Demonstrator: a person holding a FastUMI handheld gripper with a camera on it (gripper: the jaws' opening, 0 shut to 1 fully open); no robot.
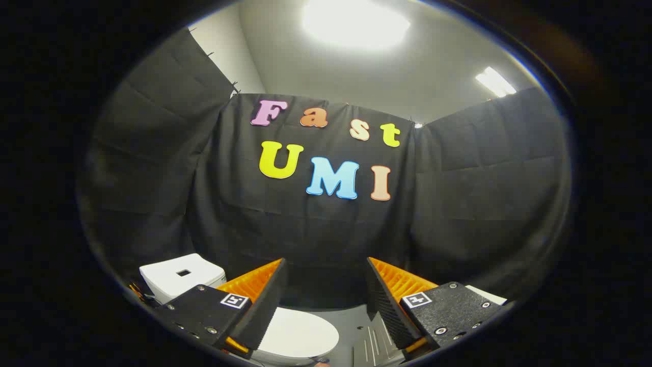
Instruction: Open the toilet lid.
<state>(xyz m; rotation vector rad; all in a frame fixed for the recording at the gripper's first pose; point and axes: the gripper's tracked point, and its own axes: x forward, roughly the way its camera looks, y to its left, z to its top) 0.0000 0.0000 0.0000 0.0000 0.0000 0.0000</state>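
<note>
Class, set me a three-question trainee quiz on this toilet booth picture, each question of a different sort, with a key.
1. True or false: the toilet lid is already raised.
2. The gripper is: A) open, holding nothing; B) shut on the lid; C) shut on the tank.
3. Fill in: the white tank stands beyond the ____ finger.

Key: 1 false, it lies closed; 2 A; 3 left.

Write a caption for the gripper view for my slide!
Open gripper hovers above the shut toilet lid, tank beyond.
</note>
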